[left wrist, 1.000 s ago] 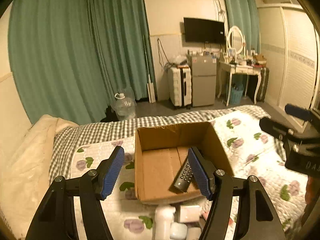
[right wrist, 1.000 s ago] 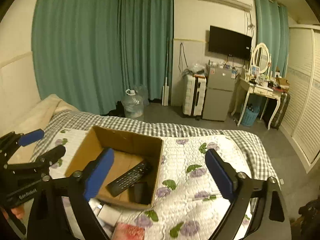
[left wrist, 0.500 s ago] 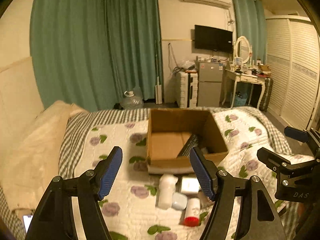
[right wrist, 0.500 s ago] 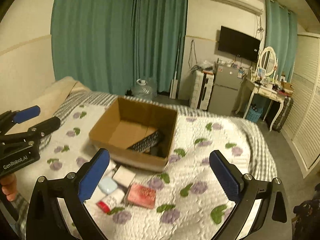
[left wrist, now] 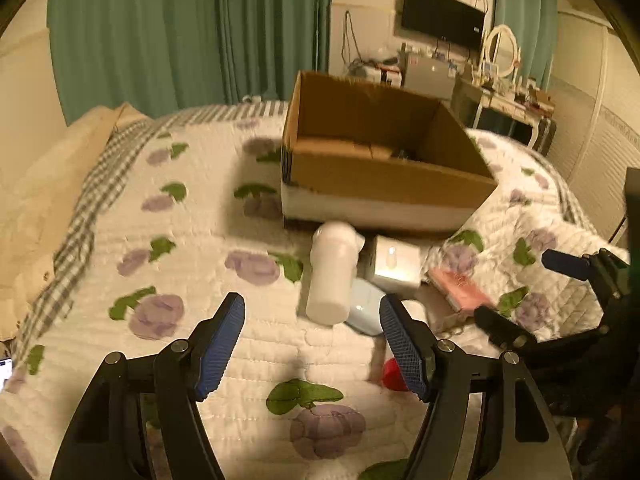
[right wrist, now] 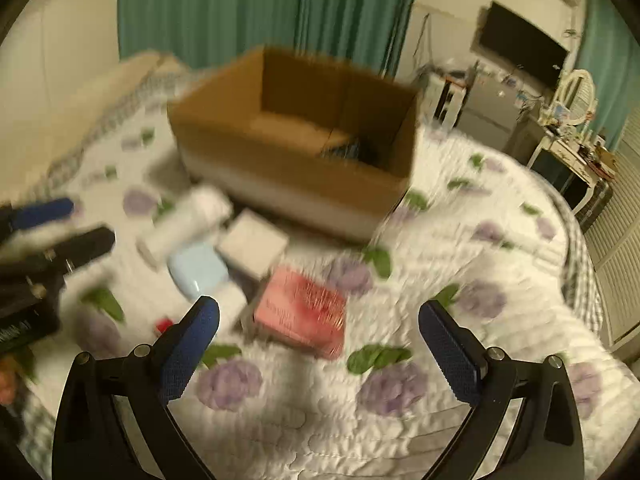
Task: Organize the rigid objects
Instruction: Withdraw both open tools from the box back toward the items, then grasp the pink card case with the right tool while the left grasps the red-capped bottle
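Observation:
An open cardboard box (left wrist: 384, 178) (right wrist: 288, 168) stands on the flowered quilt with a dark remote (right wrist: 348, 150) inside. In front of it lie a white bottle (left wrist: 332, 276) (right wrist: 184, 224), a white square box (left wrist: 394, 262) (right wrist: 254, 242), a pale blue case (left wrist: 366, 312) (right wrist: 198, 268), a pink box (left wrist: 460, 286) (right wrist: 302, 312) and a red-capped item (left wrist: 394, 374) (right wrist: 164, 325). My left gripper (left wrist: 312, 338) is open and empty, just short of the bottle. My right gripper (right wrist: 320, 344) is open and empty, above the pink box.
The quilt (left wrist: 200, 240) covers the bed, with a beige headboard cushion (left wrist: 36, 184) at the left. Green curtains (left wrist: 180, 28), a TV (left wrist: 440, 20) and a dressing table (left wrist: 516, 100) stand beyond the bed. A phone corner (left wrist: 4, 366) shows at the left edge.
Both grippers have dropped lower and closer to the loose items in front of the box. The view tilts down and is blurred by motion. Both stay open.

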Tool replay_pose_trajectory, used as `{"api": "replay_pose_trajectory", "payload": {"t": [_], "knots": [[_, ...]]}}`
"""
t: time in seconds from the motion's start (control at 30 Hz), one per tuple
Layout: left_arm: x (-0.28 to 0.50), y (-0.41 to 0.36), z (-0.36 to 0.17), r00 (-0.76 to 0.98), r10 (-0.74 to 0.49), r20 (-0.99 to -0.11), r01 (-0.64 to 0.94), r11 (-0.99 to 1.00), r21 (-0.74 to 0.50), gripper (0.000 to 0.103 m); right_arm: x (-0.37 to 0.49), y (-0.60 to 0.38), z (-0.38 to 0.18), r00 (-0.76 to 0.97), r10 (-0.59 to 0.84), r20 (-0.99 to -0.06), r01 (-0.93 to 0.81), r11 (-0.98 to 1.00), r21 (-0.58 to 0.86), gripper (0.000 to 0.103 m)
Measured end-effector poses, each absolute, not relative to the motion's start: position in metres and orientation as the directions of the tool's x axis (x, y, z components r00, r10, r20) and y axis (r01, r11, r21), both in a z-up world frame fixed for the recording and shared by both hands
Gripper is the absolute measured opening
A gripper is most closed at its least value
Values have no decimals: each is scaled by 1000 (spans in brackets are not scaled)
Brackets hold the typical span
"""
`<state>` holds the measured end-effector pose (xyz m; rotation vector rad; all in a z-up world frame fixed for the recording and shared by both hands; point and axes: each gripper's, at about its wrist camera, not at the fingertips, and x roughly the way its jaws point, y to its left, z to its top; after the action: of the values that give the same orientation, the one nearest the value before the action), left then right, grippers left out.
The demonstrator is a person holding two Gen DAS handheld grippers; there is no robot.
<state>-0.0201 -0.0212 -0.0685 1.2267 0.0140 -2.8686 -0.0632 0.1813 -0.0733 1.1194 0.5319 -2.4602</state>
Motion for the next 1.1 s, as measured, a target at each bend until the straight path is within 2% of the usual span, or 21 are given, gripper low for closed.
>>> {"api": "replay_pose_trajectory", "payload": {"t": [0.03, 0.1, 0.17, 0.23, 0.27, 0.3, 0.6, 0.73, 0.87, 1.1], "knots": [[-22, -21, -72, -684, -22, -729, 26, -1000, 6, 73, -65, 178, -81, -602, -165, -781, 494, -846, -202, 99], [-27, -22, -79, -668, -20, -744, 29, -1000, 1, 73, -68, 174, -93, -585, -151, -797, 509, -834, -215, 86], [-29, -24, -84, -657, -8, -754, 31, -999, -16, 73, -71, 169, -101, -566, -146, -812, 528, -820, -220, 81], [-31, -24, -86, -651, -8, -759, 31, -999, -17, 73, -72, 164, -106, -566, -134, -813, 535, -810, -239, 70], [-31, -24, -87, -648, -11, -762, 32, -999, -13, 73, -73, 163, -106, -560, -146, -815, 543, -808, -228, 58], [-32, -24, -88, -645, -12, -764, 30, -999, -10, 73, -73, 163, -104, -552, -164, -817, 550, -809, -209, 51], [-34, -19, -93, -631, 1, -776, 9, -1000, -8, 73, -90, 165, -98, -590, -144, -794, 523, -818, -239, 29], [-34, -13, -95, -620, 10, -784, -12, -1000, -4, 73, -105, 158, -104, -562, -162, -811, 532, -821, -205, 26], [-32, -3, -94, -609, 63, -791, -51, -998, -40, 73, -95, 166, -85, -575, -206, -792, 537, -825, -176, 9], [-37, 34, -103, -567, 142, -812, -136, -988, -77, 70, -71, 198, -50, -587, -273, -762, 517, -851, -93, 9]]}}
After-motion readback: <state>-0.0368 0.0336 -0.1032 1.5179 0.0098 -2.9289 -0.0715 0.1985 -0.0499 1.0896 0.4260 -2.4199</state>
